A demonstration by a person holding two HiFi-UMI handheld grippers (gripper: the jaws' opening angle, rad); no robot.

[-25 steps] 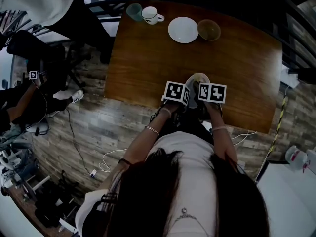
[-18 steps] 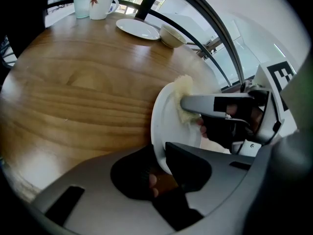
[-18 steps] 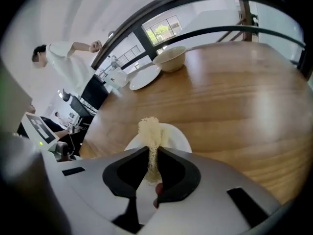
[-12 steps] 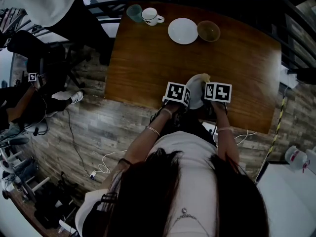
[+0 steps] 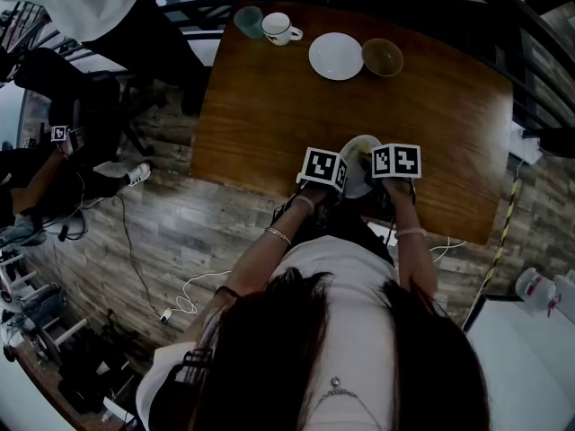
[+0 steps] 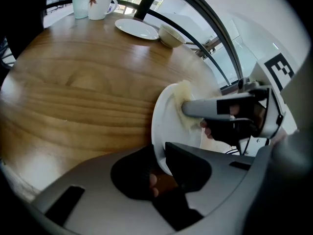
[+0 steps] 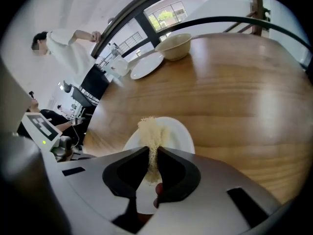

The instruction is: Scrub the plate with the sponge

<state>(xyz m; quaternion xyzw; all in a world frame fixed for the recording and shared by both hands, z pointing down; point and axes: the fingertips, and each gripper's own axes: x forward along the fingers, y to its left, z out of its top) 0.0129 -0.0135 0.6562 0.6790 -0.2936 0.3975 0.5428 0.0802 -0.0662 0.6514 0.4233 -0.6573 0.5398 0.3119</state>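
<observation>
Left gripper (image 6: 159,156): your jaws are clamped on the lower rim of the white plate (image 6: 166,119), a moderate gap with the rim filling it. The plate stands nearly on edge, its face turned toward your right side. It sits over the near edge of the wooden table (image 5: 269,106), between the two marker cubes in the head view (can't tell if its lower rim touches the wood).

Right gripper (image 7: 152,155): jaws narrow, pinched on the yellow sponge (image 7: 150,131). The sponge sticks out past the tips and presses against the plate's face. From the left gripper view, contact is on the upper part of the face, close to the rim.

Far side of the table, well apart from your work: a second white plate (image 5: 335,56), a bowl (image 5: 382,57) just beside it, a mug (image 5: 278,28), and a greenish cup (image 5: 248,21) next to the mug.
</observation>
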